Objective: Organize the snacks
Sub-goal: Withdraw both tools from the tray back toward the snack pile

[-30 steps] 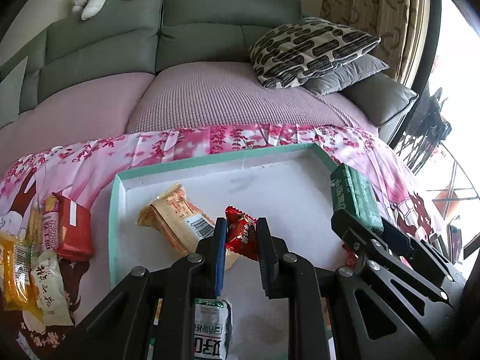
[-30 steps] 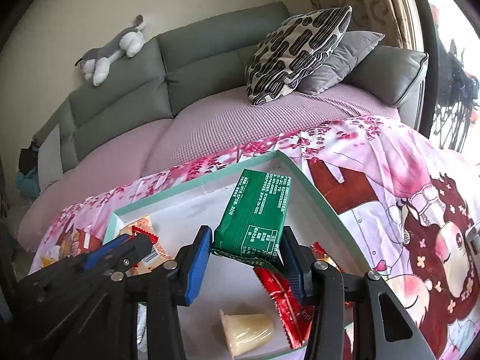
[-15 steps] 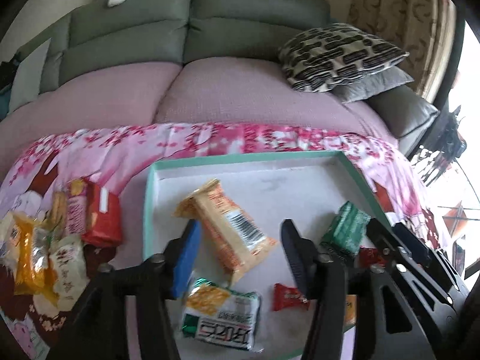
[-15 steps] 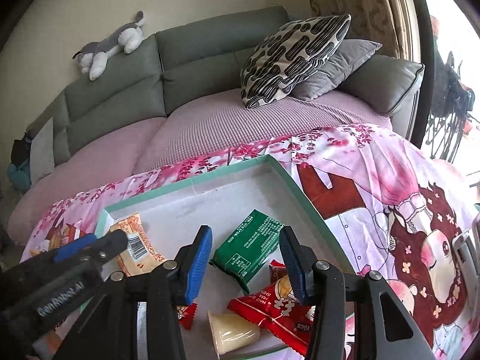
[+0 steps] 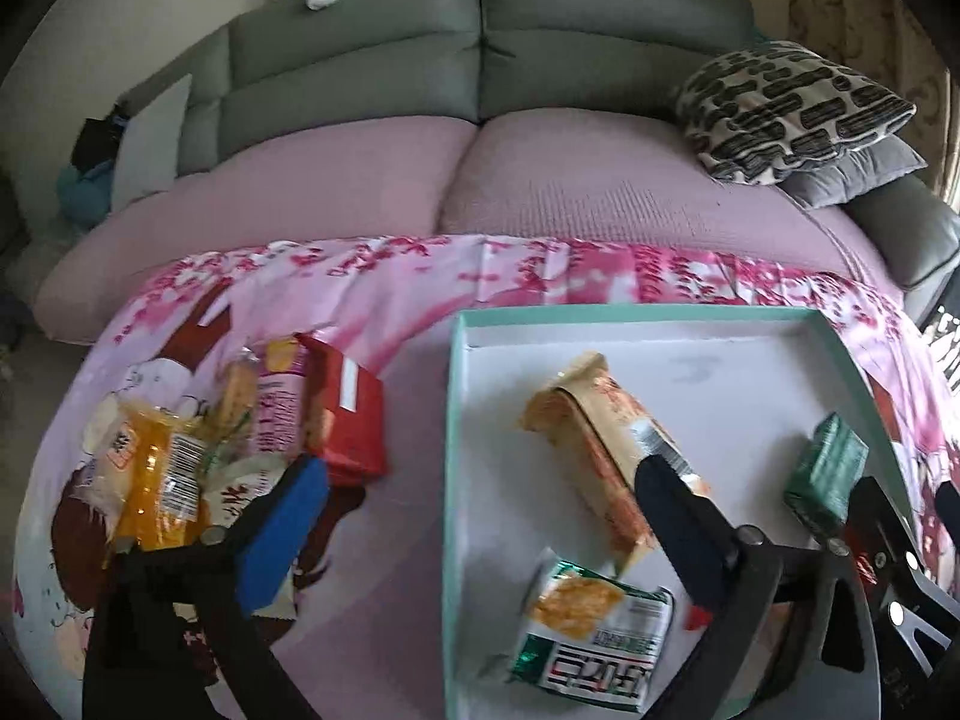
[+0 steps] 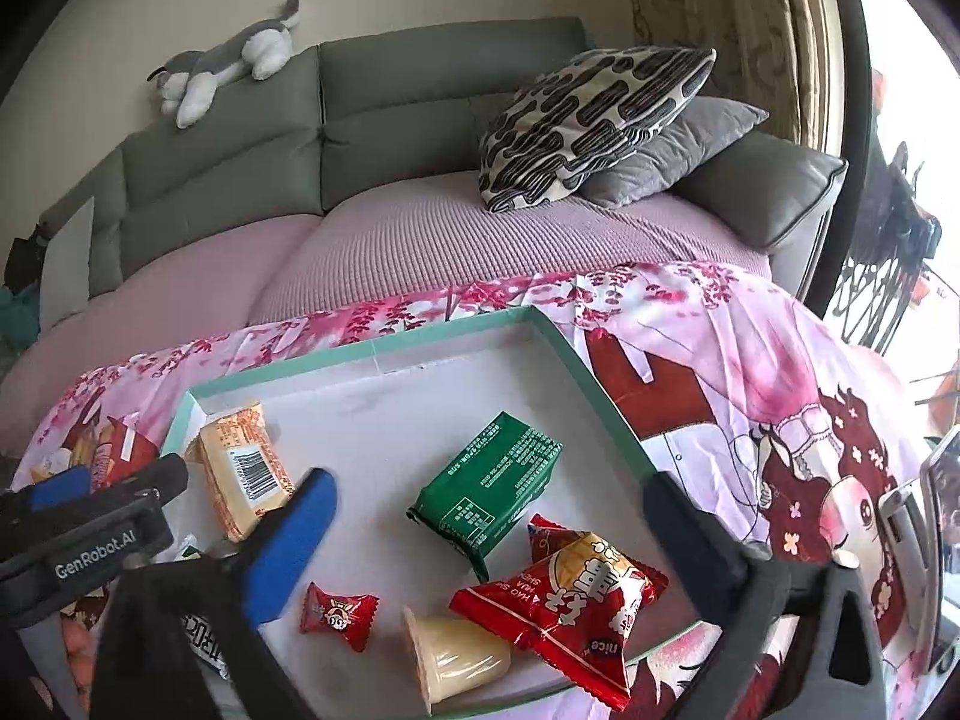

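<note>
The green pack (image 6: 489, 489) lies flat mid-frame in the tray (image 6: 564, 354), apart from my right gripper (image 6: 486, 540), whose jaws are opening wide with nothing pressed between them. My left gripper (image 5: 474, 534) is opening too, empty, straddling the tray's left wall. The loose pile (image 5: 240, 438) waits at left of that view, outside the tray. I judge the next pick is the red box (image 5: 351, 411): approach square and close across its short sides.
</note>
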